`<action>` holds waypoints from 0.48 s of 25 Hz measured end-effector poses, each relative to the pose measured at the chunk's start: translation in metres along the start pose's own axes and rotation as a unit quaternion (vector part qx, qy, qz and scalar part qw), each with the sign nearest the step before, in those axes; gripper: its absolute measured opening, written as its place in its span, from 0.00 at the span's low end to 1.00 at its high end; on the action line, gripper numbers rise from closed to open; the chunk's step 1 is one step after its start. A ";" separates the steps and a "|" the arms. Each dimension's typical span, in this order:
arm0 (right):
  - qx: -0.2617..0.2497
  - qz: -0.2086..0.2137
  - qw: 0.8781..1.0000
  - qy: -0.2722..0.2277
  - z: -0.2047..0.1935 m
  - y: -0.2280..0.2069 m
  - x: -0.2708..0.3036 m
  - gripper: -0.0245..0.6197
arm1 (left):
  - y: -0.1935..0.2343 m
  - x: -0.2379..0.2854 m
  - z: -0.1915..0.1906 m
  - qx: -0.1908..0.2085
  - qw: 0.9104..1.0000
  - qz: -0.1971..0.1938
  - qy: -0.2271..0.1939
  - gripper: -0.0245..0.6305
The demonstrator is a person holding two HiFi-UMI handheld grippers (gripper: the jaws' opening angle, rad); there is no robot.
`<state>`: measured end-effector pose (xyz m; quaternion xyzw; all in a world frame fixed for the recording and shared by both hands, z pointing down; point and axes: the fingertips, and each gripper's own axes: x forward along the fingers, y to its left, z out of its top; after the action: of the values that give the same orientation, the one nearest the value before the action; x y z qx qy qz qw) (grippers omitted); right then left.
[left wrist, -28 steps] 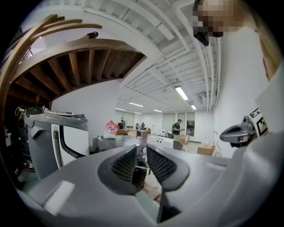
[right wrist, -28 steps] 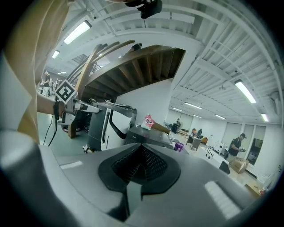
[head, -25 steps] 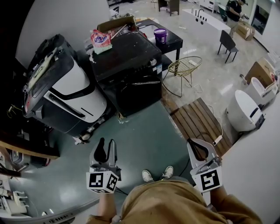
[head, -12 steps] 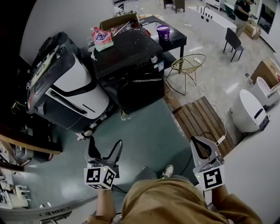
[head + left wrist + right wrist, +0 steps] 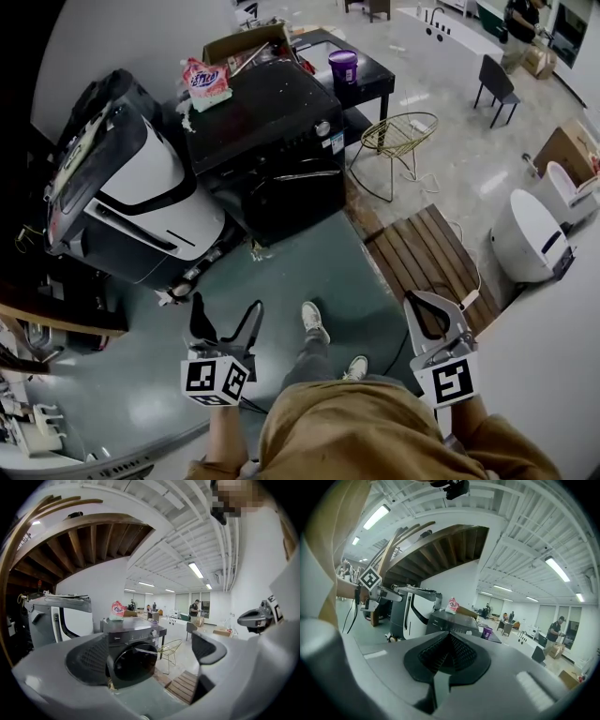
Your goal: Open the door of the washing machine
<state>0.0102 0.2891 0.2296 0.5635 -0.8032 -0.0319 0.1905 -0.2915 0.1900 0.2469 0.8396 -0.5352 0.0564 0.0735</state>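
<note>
The black front-loading washing machine (image 5: 267,131) stands ahead of me across the green floor, its round door (image 5: 292,195) shut. My left gripper (image 5: 226,315) is low at the left, well short of the machine; its jaws have just been opening and now stand wide with nothing between them. In the left gripper view the washing machine (image 5: 133,651) and its door (image 5: 132,663) show far off between the spread pads of the left gripper (image 5: 147,657). My right gripper (image 5: 424,309) hangs at the right. In the right gripper view the right gripper (image 5: 449,657) has its pads together, empty.
A big white-and-black machine (image 5: 127,202) stands left of the washer. A pink detergent bag (image 5: 204,80) lies on the washer's top. To the right are a purple bucket (image 5: 342,66), a gold wire chair (image 5: 398,136), a wooden slat mat (image 5: 427,253) and a white rounded appliance (image 5: 527,246).
The left gripper's jaws went from nearly shut to wide open. One of my feet has stepped forward towards the washer. The right gripper stays shut.
</note>
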 end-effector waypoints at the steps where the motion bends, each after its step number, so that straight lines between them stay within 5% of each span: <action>1: 0.000 -0.004 1.000 0.003 0.000 -0.004 0.008 0.04 | 0.001 0.011 -0.003 -0.005 1.000 -0.005 0.002 0.93; 12: -0.026 -0.030 0.999 0.032 0.041 -0.060 0.134 0.04 | 0.024 0.166 0.002 -0.032 0.997 -0.075 0.014 0.92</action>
<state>0.0102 0.1380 0.2115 0.5829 -0.7785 -0.0402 0.2293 -0.2432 0.0318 0.2750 0.8739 -0.4709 0.0453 0.1122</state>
